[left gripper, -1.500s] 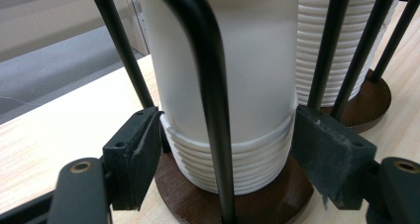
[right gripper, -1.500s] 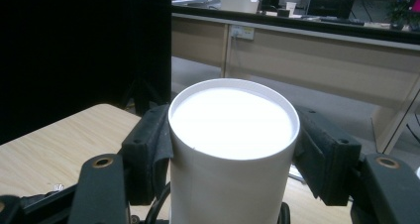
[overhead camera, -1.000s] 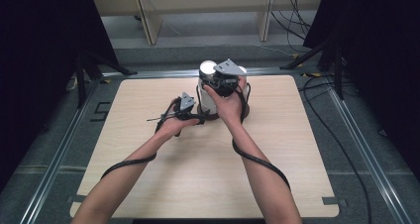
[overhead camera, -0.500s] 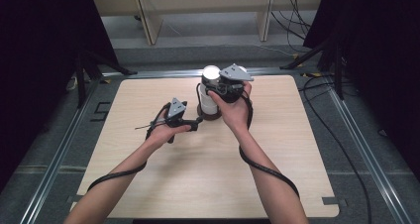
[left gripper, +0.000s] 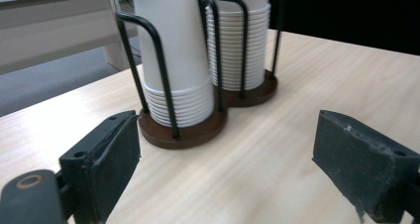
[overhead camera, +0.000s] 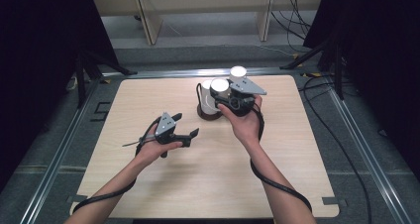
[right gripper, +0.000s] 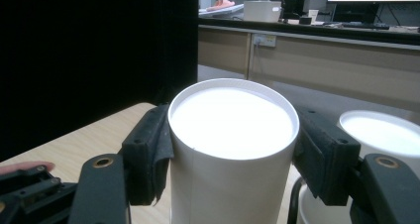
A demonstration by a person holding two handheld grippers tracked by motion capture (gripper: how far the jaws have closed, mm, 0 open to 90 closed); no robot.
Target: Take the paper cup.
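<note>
A black wire cup rack on a brown base (overhead camera: pixel 208 116) stands at the table's far middle and holds two stacks of upturned white paper cups (left gripper: pixel 237 40). My right gripper (overhead camera: pixel 221 93) is shut on the top cup (overhead camera: pixel 219 85) of the nearer stack; in the right gripper view its pads (right gripper: pixel 148 149) press both sides of that cup (right gripper: pixel 233 174). The held cup (left gripper: pixel 171 40) stands tall above its stack. My left gripper (overhead camera: pixel 190 137) hovers open, left of the rack and nearer to me, with nothing between its jaws (left gripper: pixel 223 159).
The second stack's top (right gripper: pixel 384 132) sits just right of the held cup. The light wooden table (overhead camera: pixel 148 100) has metal rails along its edges. Shelving legs (overhead camera: pixel 148 16) and cables (overhead camera: pixel 346 110) lie beyond it. The left gripper's body (right gripper: pixel 25 184) shows low at left.
My left gripper has drawn back from the rack, leftward and toward me, with its jaws open. The right gripper has shifted slightly nearer with the cup, uncovering the far stack's top.
</note>
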